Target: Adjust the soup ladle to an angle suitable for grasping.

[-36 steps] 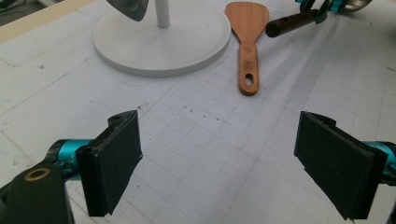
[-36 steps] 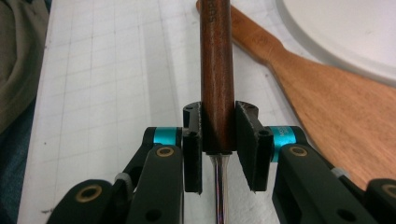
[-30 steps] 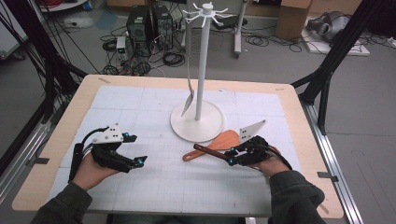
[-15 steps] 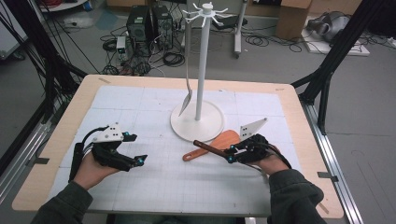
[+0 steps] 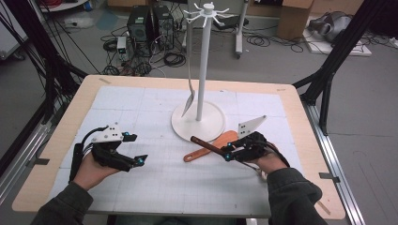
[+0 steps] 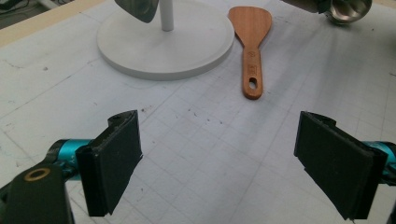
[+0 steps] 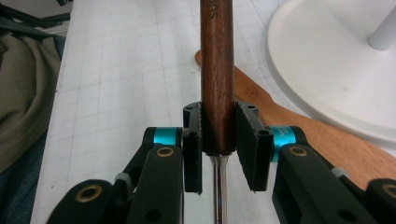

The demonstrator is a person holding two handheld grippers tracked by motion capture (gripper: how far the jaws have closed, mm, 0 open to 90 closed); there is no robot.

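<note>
My right gripper [image 5: 228, 155] is shut on a utensil's dark wooden handle [image 5: 206, 146], held just above the mat and pointing left toward the stand. In the right gripper view the pads [image 7: 247, 135] clamp the handle [image 7: 217, 70] where it meets a metal shaft. A light wooden spatula [image 5: 228, 137] lies flat under it, beside the stand's base [image 5: 206, 125]. My left gripper [image 5: 139, 148] hovers open at the mat's left, nothing between its pads [image 6: 116, 154]. Ahead of it lie the spatula [image 6: 252, 42] and the base [image 6: 187, 46].
The white hook stand's pole [image 5: 202, 61] rises mid-table, and a metal utensil [image 5: 188, 101] hangs from it down to the base. A white gridded mat [image 5: 155, 187] covers the wooden table [image 5: 300, 112]. Cables and equipment sit on the floor beyond.
The dark handle's tip has edged slightly up and left with my right gripper. The left gripper has stayed where it was.
</note>
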